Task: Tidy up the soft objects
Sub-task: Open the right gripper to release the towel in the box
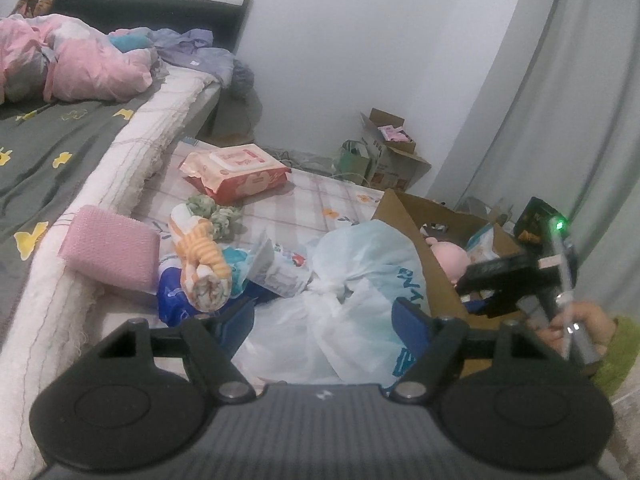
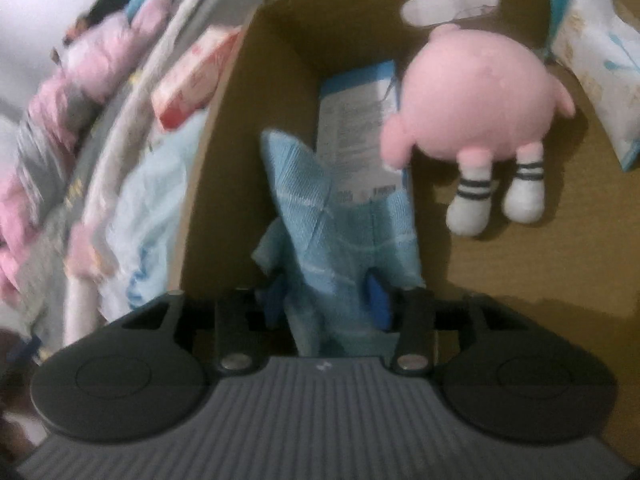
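My right gripper (image 2: 326,300) is shut on a light blue cloth (image 2: 340,216) and holds it inside the cardboard box (image 2: 248,128). A pink plush toy (image 2: 476,104) with white striped feet and a white wipes pack (image 2: 596,60) lie in the box. In the left wrist view my left gripper (image 1: 324,320) is open over a tied white plastic bag (image 1: 352,276). A rolled orange-striped cloth (image 1: 204,260), a pink sponge block (image 1: 112,246) and a green scrunchie (image 1: 216,210) lie ahead on the left. The right gripper (image 1: 480,292) shows over the box (image 1: 404,216).
A bed (image 1: 60,152) with pink bedding (image 1: 92,64) runs along the left. A red wipes pack (image 1: 236,172) lies on the floor mat. Another open carton (image 1: 392,152) stands by the far wall. A grey curtain (image 1: 560,100) hangs on the right.
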A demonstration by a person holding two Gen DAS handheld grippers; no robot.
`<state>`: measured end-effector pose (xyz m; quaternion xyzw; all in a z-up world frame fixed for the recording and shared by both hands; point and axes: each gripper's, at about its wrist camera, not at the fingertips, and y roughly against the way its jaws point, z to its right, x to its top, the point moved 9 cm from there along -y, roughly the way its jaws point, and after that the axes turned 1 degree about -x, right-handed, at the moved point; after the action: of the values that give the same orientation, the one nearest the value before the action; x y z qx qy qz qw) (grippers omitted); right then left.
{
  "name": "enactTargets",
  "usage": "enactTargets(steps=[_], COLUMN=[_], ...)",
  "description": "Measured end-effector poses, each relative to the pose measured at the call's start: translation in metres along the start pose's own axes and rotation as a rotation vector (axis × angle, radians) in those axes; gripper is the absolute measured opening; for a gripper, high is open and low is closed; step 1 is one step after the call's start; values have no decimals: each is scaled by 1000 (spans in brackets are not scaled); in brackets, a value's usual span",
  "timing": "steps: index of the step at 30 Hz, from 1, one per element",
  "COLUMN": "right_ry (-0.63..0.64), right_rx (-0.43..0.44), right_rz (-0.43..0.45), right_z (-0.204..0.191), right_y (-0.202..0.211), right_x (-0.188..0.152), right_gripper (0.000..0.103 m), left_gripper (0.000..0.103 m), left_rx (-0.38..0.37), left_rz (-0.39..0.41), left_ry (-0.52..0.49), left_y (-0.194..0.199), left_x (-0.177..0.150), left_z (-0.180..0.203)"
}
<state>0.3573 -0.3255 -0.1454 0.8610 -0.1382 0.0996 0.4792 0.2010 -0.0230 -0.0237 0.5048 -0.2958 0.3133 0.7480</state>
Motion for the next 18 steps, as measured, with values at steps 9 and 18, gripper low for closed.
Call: enactTargets(steps=[9,18], right_ry=[-48,78], right_rx=[44,61], right_rz=[106,204], right_z=[6,-55], right_y=[44,83], right_x=[11,17], right_gripper=[73,73], left_gripper=[77,77], left_rx=[22,132], left_rz=[2,42], left_ry=[5,19], left_y=[-1,14], left_x=[-4,-2], left_z=[-14,-50])
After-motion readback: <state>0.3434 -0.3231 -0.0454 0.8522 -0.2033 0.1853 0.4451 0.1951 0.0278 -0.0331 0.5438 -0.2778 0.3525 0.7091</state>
